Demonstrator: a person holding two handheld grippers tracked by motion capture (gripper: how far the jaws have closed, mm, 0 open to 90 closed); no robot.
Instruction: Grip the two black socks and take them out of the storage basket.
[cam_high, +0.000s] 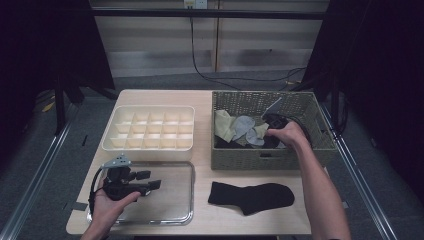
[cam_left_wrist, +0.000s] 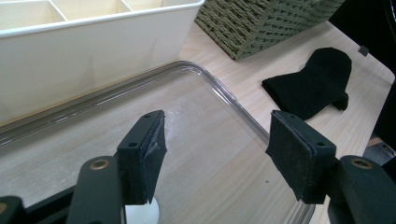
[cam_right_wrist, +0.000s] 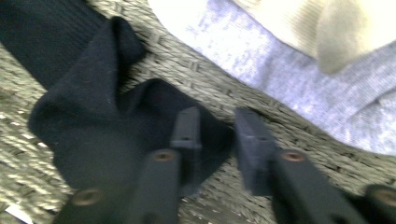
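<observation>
One black sock (cam_right_wrist: 116, 135) lies crumpled on the woven floor of the wicker basket (cam_high: 320, 130), and the right gripper (cam_right_wrist: 219, 140) is down on it: seen along that gripper, one jaw rests over a corner of the dark fabric while the other stands just beside it above bare weave, a narrow gap between the pads, so the sock's edge sits between them without being visibly pinched. The picture there is blurred, and whether the pads press the cloth I cannot tell for sure; the jaws look released rather than clenched. Just beyond the black sock a grey sock (cam_right_wrist: 299, 70) spreads across the basket floor, with a cream sock (cam_right_wrist: 336, 32) overlapping its far side. From above, the right hand (cam_high: 285, 134) reaches into the basket, which stands at the right rear of the table (cam_high: 200, 100). In front of the basket a second black sock (cam_high: 252, 196) lies flat on the wood. To the left, the left gripper (cam_left_wrist: 215, 158) hovers over a clear tray (cam_high: 185, 170), its jaws wide apart with nothing between them, held in the left hand (cam_high: 107, 207). Behind the tray sits a cream divided organizer (cam_high: 150, 128), its compartments empty.
</observation>
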